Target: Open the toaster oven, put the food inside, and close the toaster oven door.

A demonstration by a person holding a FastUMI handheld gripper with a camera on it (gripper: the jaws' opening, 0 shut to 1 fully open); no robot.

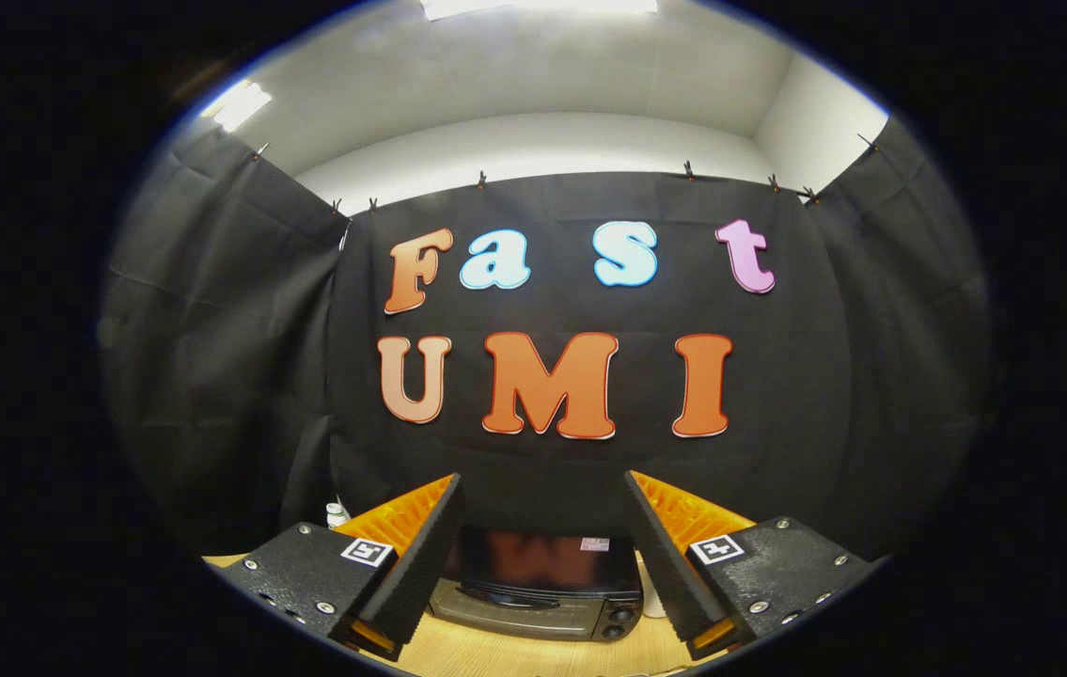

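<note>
The jaws of the gripper [542, 489] stand spread wide and released, grasping nothing. Seen between them and well beyond, the toaster oven [538, 592] sits on the desk [533, 653] against the booth wall, its door apparently closed. The opening step looks not yet begun; next the gripper must descend toward the door handle [509, 594]. I see no food.

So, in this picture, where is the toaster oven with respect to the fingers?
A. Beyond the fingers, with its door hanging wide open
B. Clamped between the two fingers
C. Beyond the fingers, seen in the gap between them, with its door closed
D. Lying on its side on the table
C: the toaster oven stands upright on the wooden table beyond the open gripper, seen through the gap, door closed, and the fingers touch nothing.
</note>
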